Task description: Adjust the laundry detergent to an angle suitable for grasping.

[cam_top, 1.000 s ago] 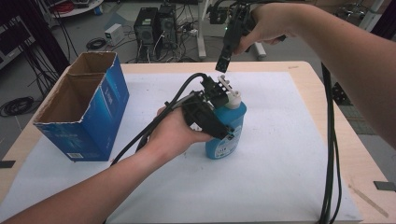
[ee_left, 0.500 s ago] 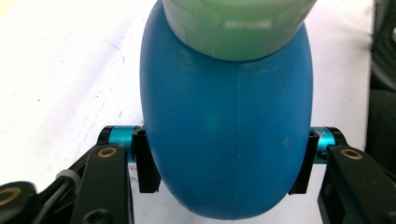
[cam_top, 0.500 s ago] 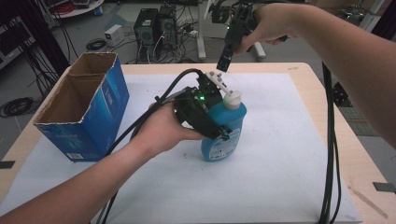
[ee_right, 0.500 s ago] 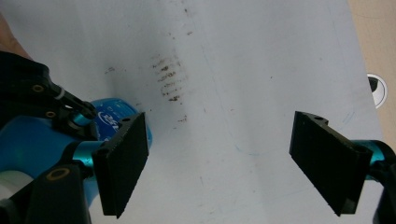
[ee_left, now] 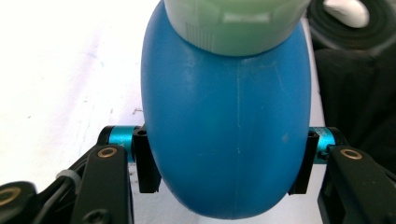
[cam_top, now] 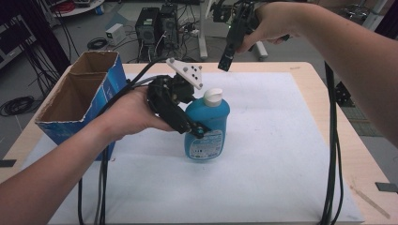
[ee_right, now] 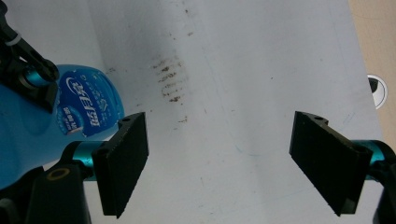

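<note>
Tongs in the left hand [cam_top: 199, 123] clamp the blue plastic bottle with a white flip cap [cam_top: 206, 129] across its rounded body; in the left gripper view the black pads [ee_left: 147, 161] press on both of its sides. The bottle stands tilted near the middle of the white-covered surface [cam_top: 281, 154], just beside the open blue cardboard box [cam_top: 80, 101]. Whether its base touches the cover I cannot tell. Tongs in the right hand [cam_top: 226, 60] hang above the far edge of the surface, spread wide with nothing between them, well apart from the bottle.
</note>
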{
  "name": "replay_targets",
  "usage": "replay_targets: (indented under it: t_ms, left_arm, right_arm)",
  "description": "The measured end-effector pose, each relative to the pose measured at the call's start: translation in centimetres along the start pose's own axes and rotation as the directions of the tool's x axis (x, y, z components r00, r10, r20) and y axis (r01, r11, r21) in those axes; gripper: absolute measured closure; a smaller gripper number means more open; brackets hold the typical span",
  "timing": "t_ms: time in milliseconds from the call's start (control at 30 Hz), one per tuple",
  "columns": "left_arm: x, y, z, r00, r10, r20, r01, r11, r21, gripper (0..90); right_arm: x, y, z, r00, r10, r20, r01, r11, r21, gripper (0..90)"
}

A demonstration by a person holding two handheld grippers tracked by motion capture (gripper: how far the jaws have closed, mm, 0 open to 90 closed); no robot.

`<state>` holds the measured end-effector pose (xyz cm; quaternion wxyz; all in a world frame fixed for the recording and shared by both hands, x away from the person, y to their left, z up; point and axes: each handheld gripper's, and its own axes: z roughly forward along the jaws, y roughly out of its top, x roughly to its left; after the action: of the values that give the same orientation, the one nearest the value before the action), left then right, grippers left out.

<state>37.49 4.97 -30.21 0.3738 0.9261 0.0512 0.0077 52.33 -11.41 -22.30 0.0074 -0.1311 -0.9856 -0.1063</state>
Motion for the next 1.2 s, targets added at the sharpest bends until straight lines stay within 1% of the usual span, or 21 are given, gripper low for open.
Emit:
replay_targets:
  t_ms: [33, 100, 133, 267, 333, 400, 533, 567, 600, 767, 833, 867, 900, 933, 967, 1000, 1033, 1067, 1133, 1167, 1200]
  left_arm:
    - [0.2, -0.2, -0.1, 0.9998, 0.012, 0.018, -0.011, 0.9999, -0.006, 43.6]
    - [0.3, -0.5, 0.0, 0.9987, 0.035, 0.035, -0.035, 0.9994, -0.004, 43.7]
    - [0.4, -0.6, 0.1, 0.9973, 0.061, 0.042, -0.061, 0.9981, 0.001, 43.7]
    - [0.7, -1.1, 0.8, 0.9904, 0.123, 0.064, -0.123, 0.9924, -0.002, 43.7]
    - [0.9, -1.3, 1.2, 0.9913, 0.108, 0.076, -0.107, 0.9941, -0.016, 43.6]
    - [1.0, -1.5, 1.6, 0.9902, 0.113, 0.082, -0.112, 0.9935, -0.024, 43.6]
    - [1.0, -2.3, 2.3, 0.9909, 0.107, 0.082, -0.105, 0.9941, -0.025, 43.6]
    - [1.1, -2.5, 2.5, 0.9903, 0.110, 0.085, -0.107, 0.9935, -0.038, 43.6]
    - [1.1, -2.6, 2.5, 0.9909, 0.105, 0.084, -0.101, 0.9936, -0.052, 43.5]
    - [1.0, -3.0, 2.4, 0.9903, 0.109, 0.085, -0.106, 0.9933, -0.046, 43.1]
    - [1.0, -3.0, 2.3, 0.9925, 0.091, 0.081, -0.089, 0.9955, -0.033, 42.7]
    - [1.0, -3.0, 2.3, 0.9925, 0.091, 0.081, -0.089, 0.9955, -0.033, 42.3]
    - [1.0, -2.9, 2.2, 0.9943, 0.075, 0.075, -0.074, 0.9970, -0.024, 42.3]
    - [0.9, -2.9, 2.1, 0.9970, 0.053, 0.056, -0.053, 0.9985, -0.014, 37.6]
    - [0.9, -2.7, 1.9, 0.9995, 0.006, 0.032, -0.007, 0.9999, 0.013, 31.0]
    - [0.8, -2.7, 1.7, 0.9996, -0.007, 0.027, 0.006, 0.9996, 0.028, 28.7]
    - [0.6, -2.6, 1.3, 1.0000, -0.003, 0.010, 0.002, 0.9989, 0.046, 28.1]
    - [0.4, -2.6, 1.0, 0.9998, -0.008, -0.018, 0.009, 0.9979, 0.064, 25.7]
    - [0.1, -2.4, 0.1, 0.9986, -0.021, -0.048, 0.026, 0.9949, 0.098, 21.4]
    - [0.1, -2.4, 0.1, 0.9986, -0.021, -0.048, 0.026, 0.9949, 0.098, 19.5]
    - [-0.1, -2.2, -1.4, 0.9939, -0.059, -0.093, 0.072, 0.9868, 0.145, 18.9]
  right_arm:
    - [0.0, 0.0, 0.0, 1.0000, -0.001, 0.000, 0.001, 1.000, -0.001, 19.0]
    - [0.0, 0.0, 0.1, 1.0000, 0.000, 0.001, 0.000, 1.000, 0.001, 19.0]
    - [0.0, 0.0, 0.1, 1.0000, -0.001, 0.001, 0.001, 1.000, 0.001, 19.0]
    - [0.1, 0.0, 0.1, 1.0000, 0.001, 0.000, -0.001, 1.000, 0.000, 19.0]
    - [0.1, 0.0, 0.2, 1.0000, 0.002, 0.000, -0.002, 1.000, 0.006, 19.0]
    - [0.1, 0.0, 0.2, 1.0000, 0.000, -0.002, 0.000, 1.000, 0.007, 19.0]
    - [0.1, 0.1, 0.2, 1.0000, -0.003, -0.001, 0.003, 1.000, 0.007, 19.0]
    - [0.1, 0.1, 0.2, 1.0000, -0.002, -0.002, 0.002, 1.000, 0.007, 19.0]
    - [0.1, 0.0, 0.2, 1.0000, -0.002, -0.003, 0.002, 1.000, 0.007, 19.0]
    - [0.1, 0.0, 0.3, 1.0000, -0.004, -0.003, 0.004, 1.000, 0.004, 19.0]
    - [0.1, 0.0, 0.3, 1.0000, -0.006, -0.004, 0.006, 1.000, 0.005, 19.1]
    - [0.1, 0.1, 0.3, 1.0000, -0.005, -0.004, 0.005, 1.000, 0.006, 19.0]
    - [0.1, 0.1, 0.3, 1.0000, -0.005, -0.004, 0.005, 1.000, 0.006, 19.0]
    - [0.1, 0.1, 0.3, 1.0000, -0.009, -0.003, 0.009, 1.000, 0.004, 19.0]
    - [0.1, 0.1, 0.3, 1.0000, -0.009, -0.004, 0.009, 1.000, 0.004, 19.0]
    - [0.2, 0.2, 0.3, 0.9999, -0.010, -0.006, 0.010, 1.000, 0.004, 19.0]
    - [0.2, 0.2, 0.3, 0.9999, -0.012, -0.006, 0.012, 1.000, 0.004, 19.0]
    - [0.2, 0.2, 0.3, 0.9999, -0.013, -0.006, 0.013, 1.000, 0.002, 19.0]
    - [0.3, 0.3, 0.3, 0.9999, -0.013, -0.006, 0.013, 1.000, 0.000, 19.0]
    - [0.3, 0.3, 0.3, 0.9999, -0.013, -0.006, 0.013, 1.000, 0.000, 19.0]
    - [0.3, 0.3, 0.3, 0.9999, -0.016, -0.006, 0.016, 1.000, 0.002, 19.0]
